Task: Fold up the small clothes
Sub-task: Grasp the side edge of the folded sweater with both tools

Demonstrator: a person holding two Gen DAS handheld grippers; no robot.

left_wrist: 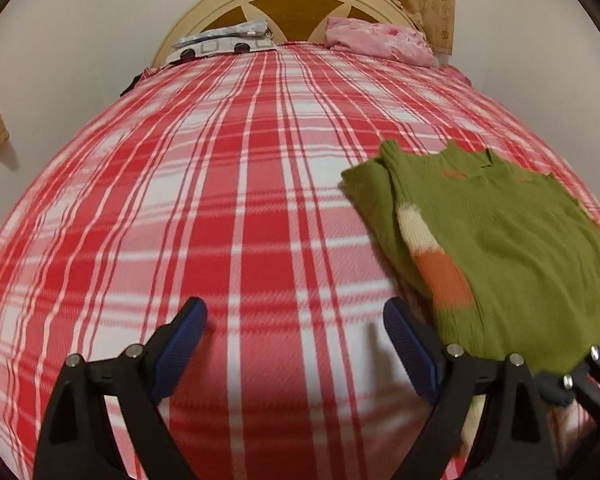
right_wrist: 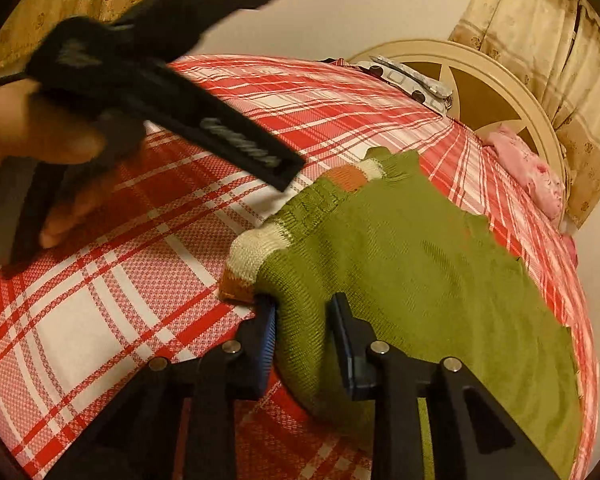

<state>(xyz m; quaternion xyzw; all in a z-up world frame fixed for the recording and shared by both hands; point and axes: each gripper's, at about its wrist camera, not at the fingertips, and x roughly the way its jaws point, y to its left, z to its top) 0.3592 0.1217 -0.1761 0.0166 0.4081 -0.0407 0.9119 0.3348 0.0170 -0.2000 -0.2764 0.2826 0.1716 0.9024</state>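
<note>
A small green knit sweater (left_wrist: 500, 240) with cream and orange sleeve stripes lies on the red plaid bed sheet (left_wrist: 220, 200), partly folded with a sleeve laid across its body. My right gripper (right_wrist: 302, 300) is shut on the sweater (right_wrist: 400, 248) at its near edge, beside the striped cuff (right_wrist: 248, 256); green fabric fills the gap between the blue pads. My left gripper (left_wrist: 295, 308) is open over bare sheet just left of the sweater, with nothing between its fingers. A hand (right_wrist: 40, 132) holds it at the upper left of the right wrist view.
The bed has a cream and brown headboard (left_wrist: 296, 4) at the far end. A pink cloth (left_wrist: 376, 40) and a patterned grey item (left_wrist: 224, 42) lie by it. Beige curtains (right_wrist: 540, 40) hang behind. Plaid sheet stretches wide to the sweater's left.
</note>
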